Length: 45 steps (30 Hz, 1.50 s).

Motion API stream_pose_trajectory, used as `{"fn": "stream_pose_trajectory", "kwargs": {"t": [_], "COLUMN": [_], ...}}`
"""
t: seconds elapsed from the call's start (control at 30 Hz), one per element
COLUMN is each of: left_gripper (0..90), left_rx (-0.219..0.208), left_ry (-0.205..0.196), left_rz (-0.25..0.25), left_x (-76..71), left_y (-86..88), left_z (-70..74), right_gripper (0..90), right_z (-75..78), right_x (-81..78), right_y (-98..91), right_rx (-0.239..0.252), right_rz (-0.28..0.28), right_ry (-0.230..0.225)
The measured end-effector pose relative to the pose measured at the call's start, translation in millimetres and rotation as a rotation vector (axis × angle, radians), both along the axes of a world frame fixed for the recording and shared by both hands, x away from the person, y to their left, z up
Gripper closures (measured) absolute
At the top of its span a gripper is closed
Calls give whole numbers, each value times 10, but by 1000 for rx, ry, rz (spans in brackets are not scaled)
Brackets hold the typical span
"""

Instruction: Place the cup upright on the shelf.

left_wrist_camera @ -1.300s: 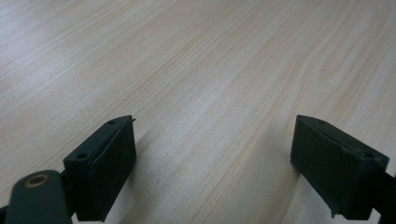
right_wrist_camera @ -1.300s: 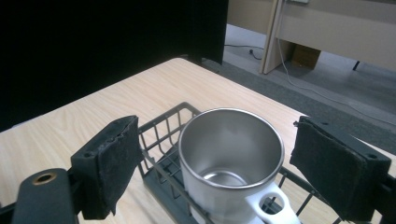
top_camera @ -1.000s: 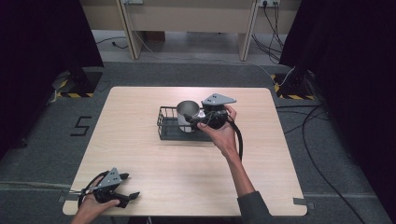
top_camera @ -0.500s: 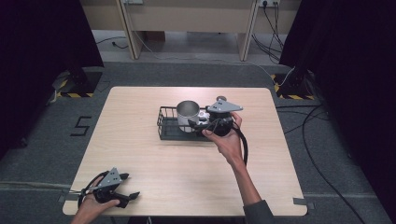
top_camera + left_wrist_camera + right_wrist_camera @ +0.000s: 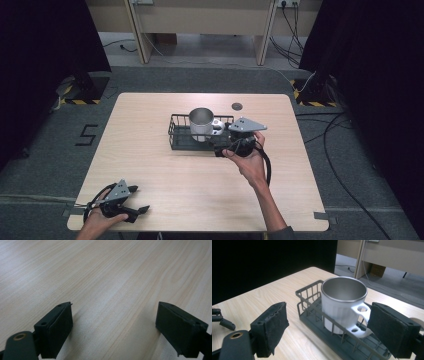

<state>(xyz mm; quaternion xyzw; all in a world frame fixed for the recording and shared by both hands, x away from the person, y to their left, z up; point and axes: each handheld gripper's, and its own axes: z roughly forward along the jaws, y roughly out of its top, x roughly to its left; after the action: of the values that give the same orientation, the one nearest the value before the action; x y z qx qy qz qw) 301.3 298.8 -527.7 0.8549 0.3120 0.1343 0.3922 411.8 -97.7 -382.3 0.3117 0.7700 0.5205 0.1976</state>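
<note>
Mug point(image 5: 202, 123) upright in wire basket point(image 5: 176, 136), mid-table, w/ our right gripper point(image 5: 227, 148) just beside it.

We hold the right gripper's jaws wide apart w/ nothing between them; in the right gripper view the mug point(image 5: 342, 303) sits ahead inside the basket point(image 5: 312, 308), its white handle point(image 5: 360, 320) close to one pad, not touching as far as we can tell. Left gripper point(image 5: 131, 207) rests near the table's point(image 5: 150, 165) front-left corner, jaws also wide, bare wood between them. Risk, as we judge it: if we close in low, a pad could catch the basket wires or nudge the handle, tipping the mug or dragging the basket along; gripping the thin rim off-centre could let the mug twist & slip.
</note>
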Motion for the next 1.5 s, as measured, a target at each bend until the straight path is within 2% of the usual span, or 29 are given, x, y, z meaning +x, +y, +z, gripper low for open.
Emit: {"fn": "stream_pose_trajectory", "kwargs": {"t": [0.23,0.9,1.1,1.37,1.5], "left_gripper": [136,136,135,135,135], "left_rx": [1,1,1,2,2], "left_ry": [0,1,0,0,0], "left_rz": [0,1,1,0,0], "left_x": [1,0,0,0,0], "left_y": [1,0,0,1,0], "left_z": [1,0,0,0,0], "right_gripper": [157,156,156,156,156], "right_z": [-92,-259,-399,-595,-661], "right_x": [-85,-323,-421,-526,-566], "right_y": [-104,-250,-290,-306,-306], "right_rx": [27,26,32,-2,4], "right_rz": [-10,-24,-26,-37,-32], "right_ry": [6,5,20,31,35]}}
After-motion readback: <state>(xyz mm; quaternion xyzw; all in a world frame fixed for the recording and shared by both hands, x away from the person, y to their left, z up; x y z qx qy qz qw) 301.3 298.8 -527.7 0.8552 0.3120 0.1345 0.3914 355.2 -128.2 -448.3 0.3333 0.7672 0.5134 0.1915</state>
